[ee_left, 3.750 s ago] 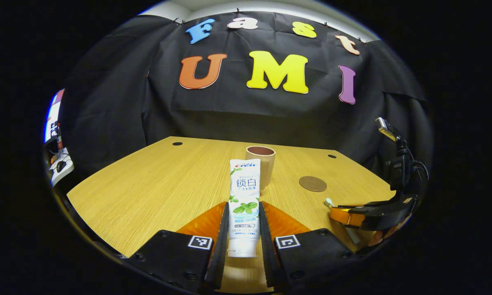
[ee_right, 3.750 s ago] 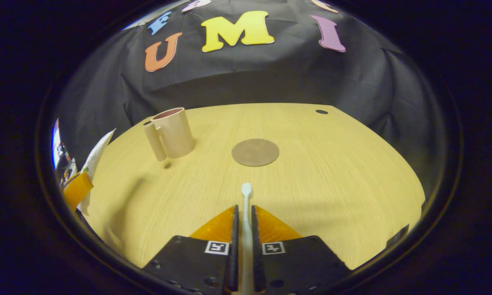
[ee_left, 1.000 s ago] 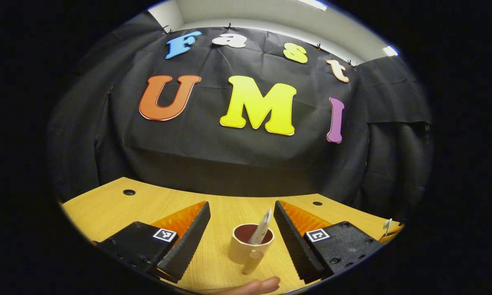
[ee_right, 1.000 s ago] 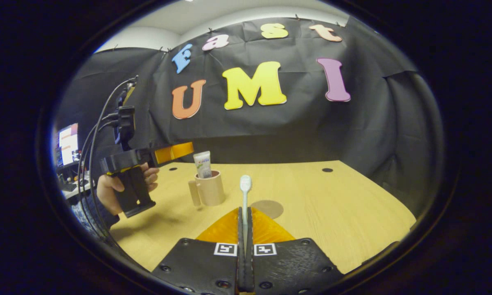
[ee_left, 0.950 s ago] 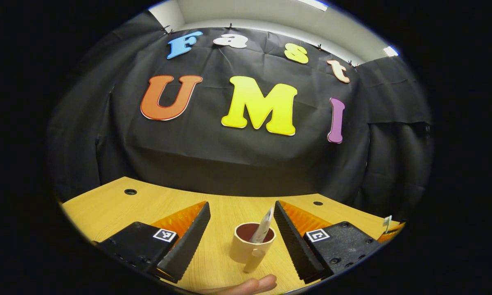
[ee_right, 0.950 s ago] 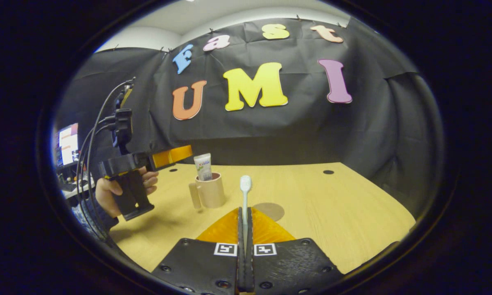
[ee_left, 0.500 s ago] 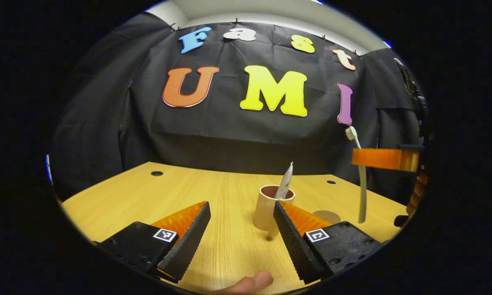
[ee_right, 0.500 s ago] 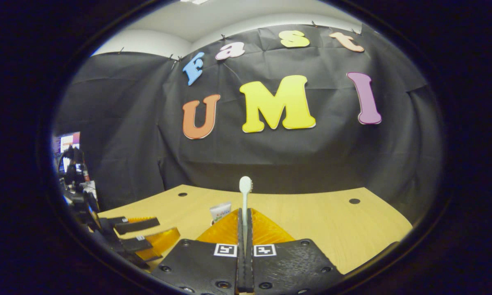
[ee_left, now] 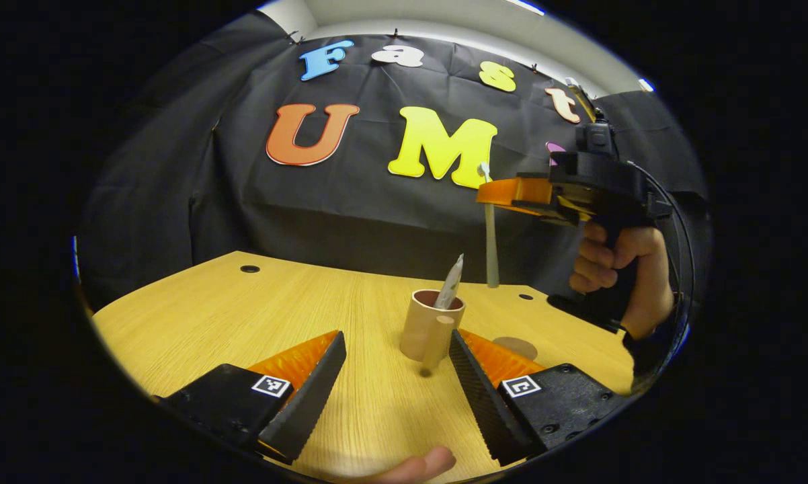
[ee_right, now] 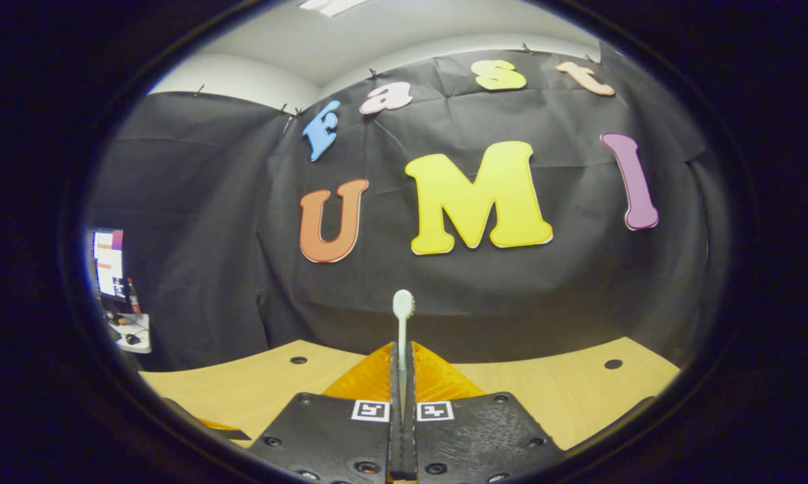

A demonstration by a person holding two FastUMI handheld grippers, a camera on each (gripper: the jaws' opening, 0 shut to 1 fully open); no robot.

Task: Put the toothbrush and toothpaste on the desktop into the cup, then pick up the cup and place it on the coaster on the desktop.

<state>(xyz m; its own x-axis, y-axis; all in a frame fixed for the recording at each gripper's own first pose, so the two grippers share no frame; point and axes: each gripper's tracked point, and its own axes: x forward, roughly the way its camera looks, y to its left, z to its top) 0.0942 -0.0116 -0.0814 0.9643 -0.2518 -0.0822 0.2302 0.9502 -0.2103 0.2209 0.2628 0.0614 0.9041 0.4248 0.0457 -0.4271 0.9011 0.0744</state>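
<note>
In the left gripper view the left tongs (ee_left: 397,373) stand spread wide above the wooden bench (ee_left: 243,316), holding nothing. Between and beyond their fingers the cup (ee_left: 429,326) stands upright on the bench, its handle turned toward the camera. The toothpaste (ee_left: 450,290) sits inside the cup, leaning, with its flat crimped end sticking up above the rim. The round coaster (ee_left: 515,347) lies flat on the bench just to the right of the cup, apart from it and partly hidden behind the right-hand finger of these tongs. A fingertip (ee_left: 421,465) of the person shows at the bottom edge

Higher up on the right, a hand (ee_left: 619,269) grips the right tongs (ee_left: 491,195), which hang in the air above and slightly right of the cup. They pinch the toothbrush (ee_left: 490,235) near its head, so it hangs upright with the handle pointing down; its lower end is over the bench close to the cup's rim but not inside it

In the right gripper view the right tongs (ee_right: 402,376) are pressed together on the toothbrush (ee_right: 402,323), whose bristle head stands up against the black cloth wall (ee_right: 195,235). A screen (ee_right: 108,262) glows at the far left
</note>
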